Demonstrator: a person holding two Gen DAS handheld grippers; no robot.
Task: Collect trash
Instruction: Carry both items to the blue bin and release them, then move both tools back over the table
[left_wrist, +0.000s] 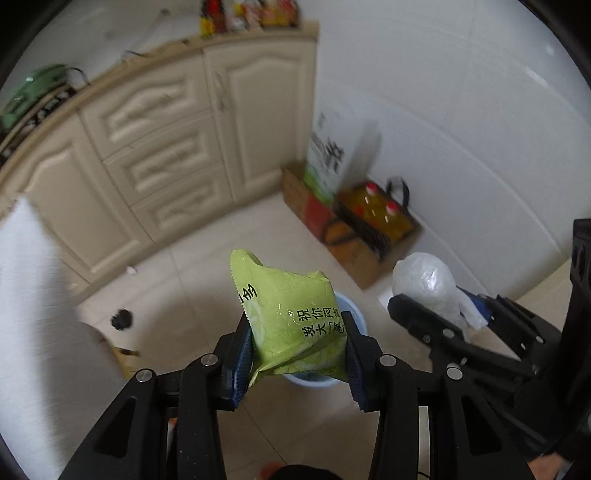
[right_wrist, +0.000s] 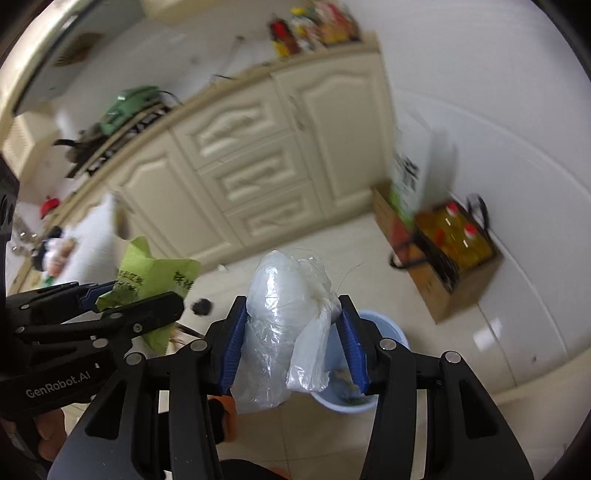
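Now the left gripper (left_wrist: 295, 354) clamps a green packet (left_wrist: 291, 317) and the right gripper (right_wrist: 291, 343) a plastic wad (right_wrist: 284, 332), both above the bin (right_wrist: 384, 332).

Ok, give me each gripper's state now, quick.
Left gripper: shut on the green snack packet.
Right gripper: shut on the clear plastic bag.

Cream cabinets (left_wrist: 155, 147) fill the upper left of the frame, with blurred colourful packages (left_wrist: 251, 14) on the counter (left_wrist: 184, 46) above. At the right, by the white wall, a cardboard box (left_wrist: 354, 251) holds two oil bottles (left_wrist: 376, 206).
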